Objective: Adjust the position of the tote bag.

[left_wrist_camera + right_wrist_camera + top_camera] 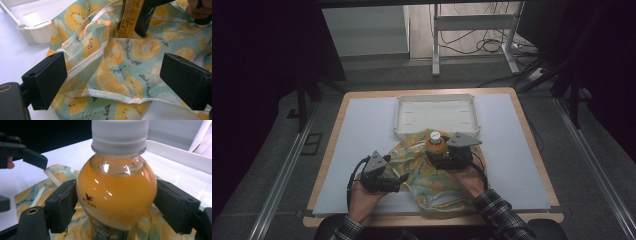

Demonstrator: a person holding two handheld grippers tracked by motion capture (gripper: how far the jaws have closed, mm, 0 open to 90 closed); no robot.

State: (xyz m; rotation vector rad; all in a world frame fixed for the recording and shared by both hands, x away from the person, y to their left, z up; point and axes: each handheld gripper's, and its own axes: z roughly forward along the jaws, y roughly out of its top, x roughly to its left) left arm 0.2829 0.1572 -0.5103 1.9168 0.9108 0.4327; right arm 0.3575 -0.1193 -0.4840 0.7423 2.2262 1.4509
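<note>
Gripping bottle (116,195), right gripper (116,207) level

The high view looks forward and down over the whole table (362,130) from its near side. Each gripper view sits close, low above the fruit-print bag (120,62); both share the orange bottle (116,192).

Left gripper (113,82): fingers (47,80) spread wide, nothing clamped. Between them lies the lemon-print bag (117,75), crumpled. Beyond bag, orange-labelled bottle (131,17) stands upright. White tray (32,27) far-left of bag on tabletop (12,57).
</note>
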